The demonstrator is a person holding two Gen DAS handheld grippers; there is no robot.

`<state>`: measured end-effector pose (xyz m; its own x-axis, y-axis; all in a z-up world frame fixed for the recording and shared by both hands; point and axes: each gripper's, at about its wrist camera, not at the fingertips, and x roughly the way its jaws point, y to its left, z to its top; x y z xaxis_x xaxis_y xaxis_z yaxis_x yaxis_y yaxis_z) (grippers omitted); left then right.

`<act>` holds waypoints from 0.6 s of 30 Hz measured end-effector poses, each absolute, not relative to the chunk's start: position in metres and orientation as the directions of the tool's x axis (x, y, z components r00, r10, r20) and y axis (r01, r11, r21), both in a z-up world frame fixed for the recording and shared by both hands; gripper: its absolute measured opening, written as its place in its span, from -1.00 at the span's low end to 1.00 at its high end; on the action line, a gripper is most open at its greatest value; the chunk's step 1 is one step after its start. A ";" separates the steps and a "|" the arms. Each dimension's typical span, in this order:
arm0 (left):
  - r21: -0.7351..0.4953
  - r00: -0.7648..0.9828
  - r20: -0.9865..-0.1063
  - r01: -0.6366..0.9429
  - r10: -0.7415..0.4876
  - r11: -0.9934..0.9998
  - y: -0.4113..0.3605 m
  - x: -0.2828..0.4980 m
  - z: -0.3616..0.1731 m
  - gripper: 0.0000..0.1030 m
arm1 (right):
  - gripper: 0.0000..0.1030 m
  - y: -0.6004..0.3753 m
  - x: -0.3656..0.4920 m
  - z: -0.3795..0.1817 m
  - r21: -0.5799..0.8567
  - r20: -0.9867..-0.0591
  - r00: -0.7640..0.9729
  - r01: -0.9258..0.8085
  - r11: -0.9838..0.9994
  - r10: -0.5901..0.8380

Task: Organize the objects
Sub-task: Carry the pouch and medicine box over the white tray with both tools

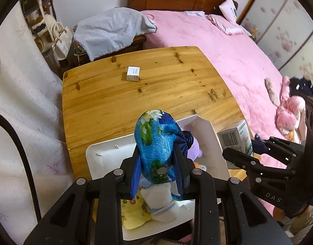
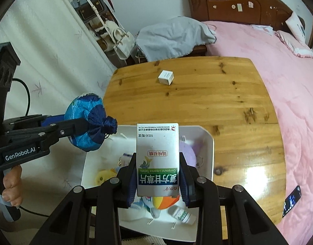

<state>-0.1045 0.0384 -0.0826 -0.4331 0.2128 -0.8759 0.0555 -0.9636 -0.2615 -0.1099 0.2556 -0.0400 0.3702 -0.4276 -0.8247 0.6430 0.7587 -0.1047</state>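
Note:
My left gripper (image 1: pixel 156 159) is shut on a blue flowered cloth pouch (image 1: pixel 156 143) and holds it above the white bin (image 1: pixel 99 153). The pouch also shows in the right wrist view (image 2: pixel 86 126), left of the bin (image 2: pixel 207 143). My right gripper (image 2: pixel 157 169) is shut on a white and green medicine box (image 2: pixel 157 159) above the bin; the box shows in the left wrist view (image 1: pixel 236 138) too. Plush toys (image 1: pixel 134 210) and a small bottle (image 2: pixel 182 215) lie in the bin. A small white box (image 1: pixel 133 74) sits on the wooden table (image 1: pixel 156 85).
A pink bed (image 1: pixel 228 51) borders the table's right side. A white curtain (image 1: pixel 23 102) hangs on the left. A grey cloth (image 1: pixel 111 32) covers a nightstand behind the table. A phone (image 2: pixel 291 201) lies on the bed near the table's edge.

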 end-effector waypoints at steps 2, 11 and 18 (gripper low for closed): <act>-0.248 -0.434 -0.877 0.043 0.206 -0.968 0.042 -0.102 -0.083 -0.40 | -0.32 0.261 -0.111 -0.044 -0.114 -0.828 0.356 0.649 0.752 -0.433; -0.211 -0.422 -0.888 0.019 0.184 -0.977 0.048 -0.093 -0.090 -0.40 | -0.32 0.262 -0.115 -0.054 -0.119 -0.843 0.307 0.693 0.711 -0.441; -0.194 -0.399 -0.900 0.011 0.174 -0.981 0.050 -0.088 -0.097 -0.40 | -0.31 0.261 -0.111 -0.069 -0.143 -0.873 0.241 0.704 0.695 -0.423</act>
<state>-0.0883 0.0496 -0.0972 -0.3990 0.1737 -0.9003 0.0108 -0.9809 -0.1941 -0.1111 0.2613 -0.0690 0.2414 -0.4234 -0.8732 0.7043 0.6955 -0.1425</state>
